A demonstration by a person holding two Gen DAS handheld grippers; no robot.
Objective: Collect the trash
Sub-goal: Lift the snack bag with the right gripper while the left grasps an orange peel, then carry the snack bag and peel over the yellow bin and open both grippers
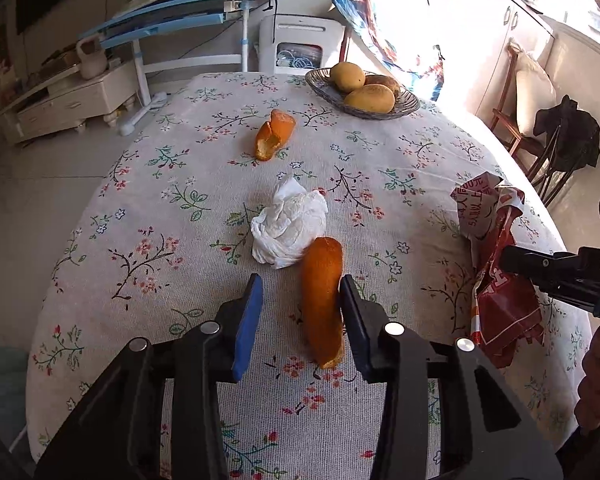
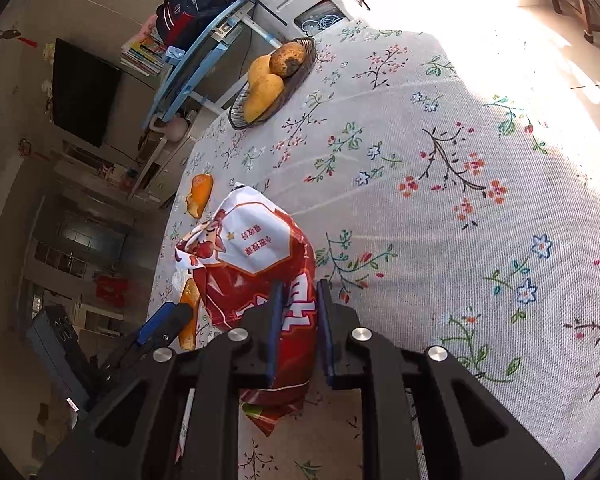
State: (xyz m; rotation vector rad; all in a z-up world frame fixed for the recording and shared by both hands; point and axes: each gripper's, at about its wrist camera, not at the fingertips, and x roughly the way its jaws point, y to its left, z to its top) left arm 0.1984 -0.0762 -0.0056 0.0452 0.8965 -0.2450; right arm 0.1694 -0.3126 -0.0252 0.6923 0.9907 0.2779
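A long piece of orange peel stands on edge on the flowered tablecloth, between the fingers of my left gripper. The right finger touches the peel, while the blue left pad stands clear of it with a gap. Just behind the peel lies a crumpled white tissue, and a second peel lies farther back. My right gripper is shut on a crumpled red and white snack bag, which it holds at the table's right side. In the left wrist view that bag shows with the right gripper's black finger against it.
A woven basket of mangoes sits at the table's far edge. Beyond the table are a blue-framed desk, a white appliance and a wooden chair by the bright window. The tablecloth stretches wide to the right of the bag.
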